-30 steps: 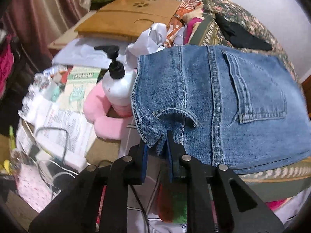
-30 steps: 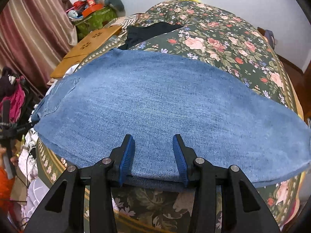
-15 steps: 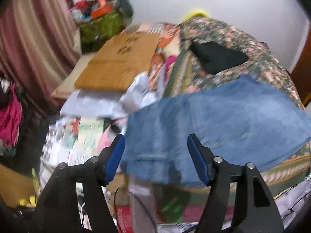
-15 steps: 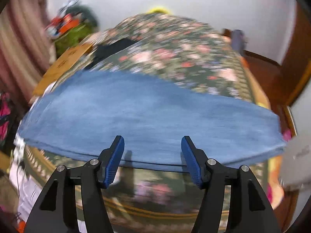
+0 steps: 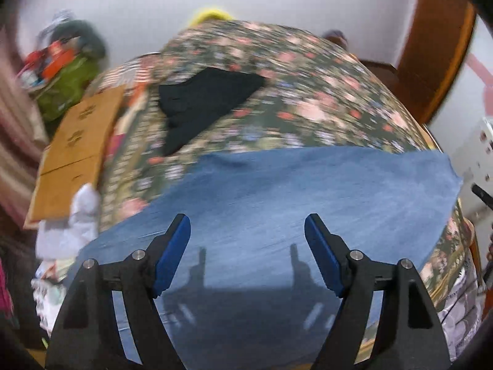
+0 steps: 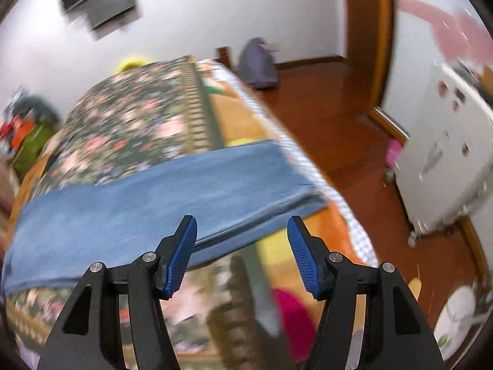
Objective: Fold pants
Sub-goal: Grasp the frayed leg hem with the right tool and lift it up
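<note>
Blue jeans (image 5: 308, 197) lie folded lengthwise across the near edge of a bed with a dark floral cover (image 5: 292, 71). My left gripper (image 5: 248, 252) is open and empty, hovering over the jeans, its shadow falling on the denim. In the right wrist view the jeans (image 6: 148, 197) stretch from lower left to the bed's right edge. My right gripper (image 6: 242, 256) is open and empty, just in front of the jeans' near edge. Both views are motion-blurred.
A black garment (image 5: 203, 101) lies on the bed beyond the jeans. A cardboard box (image 5: 77, 151) and clutter stand left of the bed. To the right are wooden floor (image 6: 348, 129), a white cabinet on wheels (image 6: 443, 157), a door frame (image 6: 366, 30) and a grey bag (image 6: 257, 64).
My left gripper let go of the jeans' waistband, opened wide and swung right over the jeans. My right gripper opened wider, pulled back and turned right toward the leg ends.
</note>
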A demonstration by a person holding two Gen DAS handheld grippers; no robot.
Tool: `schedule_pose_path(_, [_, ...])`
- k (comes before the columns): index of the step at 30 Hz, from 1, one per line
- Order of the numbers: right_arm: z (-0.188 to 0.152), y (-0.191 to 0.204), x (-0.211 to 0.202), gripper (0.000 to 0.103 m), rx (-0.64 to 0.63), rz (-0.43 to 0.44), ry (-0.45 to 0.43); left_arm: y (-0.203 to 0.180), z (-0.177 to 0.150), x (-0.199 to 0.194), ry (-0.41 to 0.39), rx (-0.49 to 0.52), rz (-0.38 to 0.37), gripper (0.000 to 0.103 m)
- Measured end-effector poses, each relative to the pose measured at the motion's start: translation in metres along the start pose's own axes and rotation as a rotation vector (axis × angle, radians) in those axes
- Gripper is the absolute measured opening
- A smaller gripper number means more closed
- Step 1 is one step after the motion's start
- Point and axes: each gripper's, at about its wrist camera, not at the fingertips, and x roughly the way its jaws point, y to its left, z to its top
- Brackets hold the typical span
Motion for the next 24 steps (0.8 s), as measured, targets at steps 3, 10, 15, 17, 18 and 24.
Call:
schedule_pose_path(3, [0.003,-0.022,0.016,0.055,0.079,-0.01,0.015,-0.032,0.004,0.021,0.043,0.039,-0.051,0.076])
schedule_pose_path(10, [0.009,-0.032,0.045,0.043,0.132,0.009,0.018,-0.085,0.0,0.062,0.135,0.136,-0.062,0.077])
schedule_pose_path(15, [0.008,-0.038,0.066,0.023,0.162,0.001,0.036,-0.097,0.001,0.065,0.123,0.184,-0.037,0.079])
schedule_pose_path(17, [0.006,-0.038,0.066,0.008,0.166,-0.015,0.01,-0.096,0.001,0.066,0.125,0.184,-0.041,0.079])
schedule_pose_path(18, [0.006,-0.037,0.065,0.007,0.159,-0.021,-0.002,-0.095,0.001,0.066,0.125,0.184,-0.042,0.079])
schedule_pose_path(24, [0.008,-0.028,0.069,0.004,0.044,-0.115,-0.007,-0.095,0.001,0.067,0.127,0.189,-0.036,0.081])
